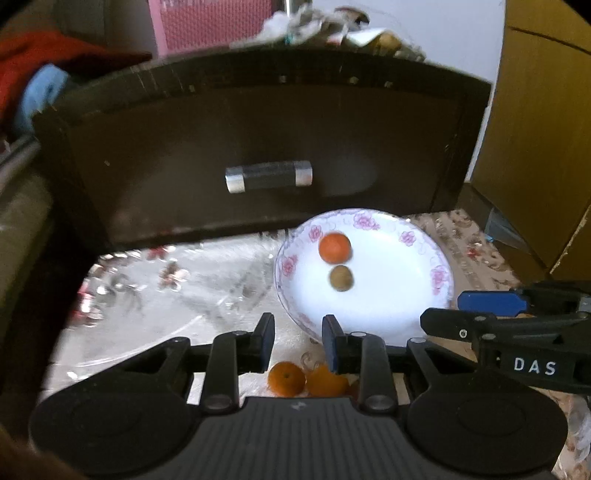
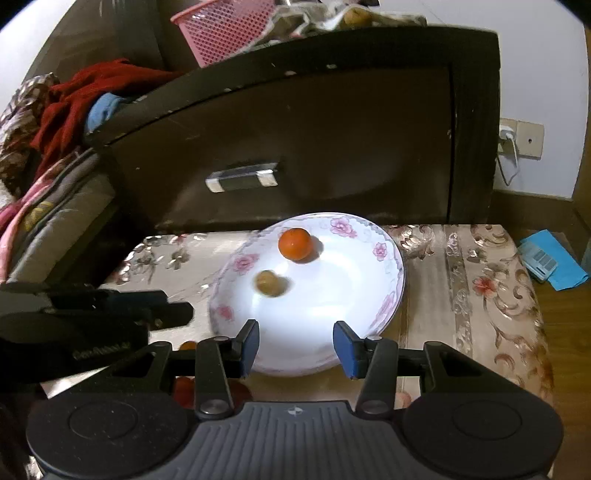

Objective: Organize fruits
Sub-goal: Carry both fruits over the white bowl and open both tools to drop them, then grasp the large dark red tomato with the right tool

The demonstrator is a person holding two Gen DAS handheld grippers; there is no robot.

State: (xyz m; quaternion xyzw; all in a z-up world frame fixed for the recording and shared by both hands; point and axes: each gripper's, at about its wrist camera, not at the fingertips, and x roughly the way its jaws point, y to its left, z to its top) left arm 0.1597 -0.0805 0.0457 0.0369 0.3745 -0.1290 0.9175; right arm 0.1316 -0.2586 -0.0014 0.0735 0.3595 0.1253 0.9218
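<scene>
A white plate with pink flowers (image 1: 402, 236) (image 2: 384, 254) sits on the patterned table. In it lie an orange mandarin (image 1: 334, 247) (image 2: 294, 243) and a small brownish fruit (image 1: 340, 278) (image 2: 267, 282), which is blurred. My left gripper (image 1: 297, 341) (image 2: 179, 304) hovers at the plate's near left rim, open, nothing between its pads. Two mandarins (image 1: 286, 378) lie on the table under it, partly hidden by its body. My right gripper (image 2: 298, 345) (image 1: 441, 308) is open over the plate's near rim, with nothing in it.
A dark cabinet with a metal drawer handle (image 1: 269, 176) (image 2: 242, 177) stands right behind the table. A pink basket (image 2: 225, 29) and clutter sit on top. Red cloth (image 2: 74, 99) lies at left. A blue packet (image 2: 550, 264) lies on the floor at right.
</scene>
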